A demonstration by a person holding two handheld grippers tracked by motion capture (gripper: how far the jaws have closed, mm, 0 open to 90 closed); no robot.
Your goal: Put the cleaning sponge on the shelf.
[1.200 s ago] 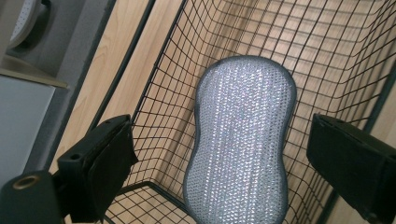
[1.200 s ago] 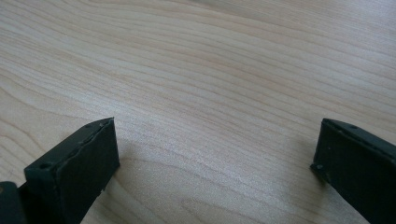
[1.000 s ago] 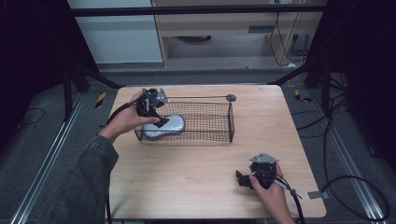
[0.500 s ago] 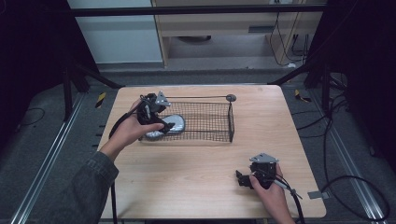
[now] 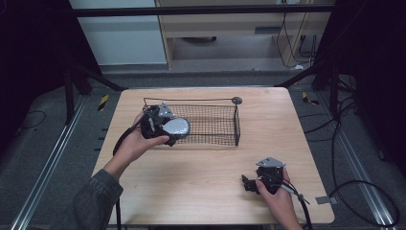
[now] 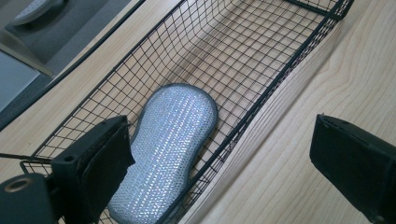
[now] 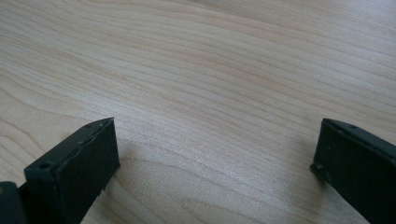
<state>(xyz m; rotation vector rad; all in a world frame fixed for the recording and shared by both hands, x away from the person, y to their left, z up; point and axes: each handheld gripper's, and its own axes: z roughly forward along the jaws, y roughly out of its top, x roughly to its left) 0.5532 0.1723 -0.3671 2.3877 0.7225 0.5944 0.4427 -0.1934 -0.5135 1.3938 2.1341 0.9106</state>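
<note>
A black wire basket (image 5: 236, 120) stands on the far half of the wooden table (image 5: 201, 177). A silver mesh scouring pad (image 5: 181, 126) lies flat in its left end. My left gripper (image 5: 163, 125) hovers over that end, just above the pad. In the left gripper view its jaws are wide open: the pad (image 6: 163, 149) lies below the left jaw inside the basket (image 6: 280, 79), and the right jaw hangs outside the wire wall. My right gripper (image 5: 261, 179) rests low near the front right of the table; its jaws are open over bare wood (image 7: 215, 93), with nothing between them.
A round black knob (image 5: 236, 100) sits at the basket's far right corner. Cables trail from both grippers toward the front edge. Dark frame legs and floor cables surround the table.
My left gripper has moved from the basket's far left corner toward the near side, now partly covering the pad from above. The right gripper has stayed put.
</note>
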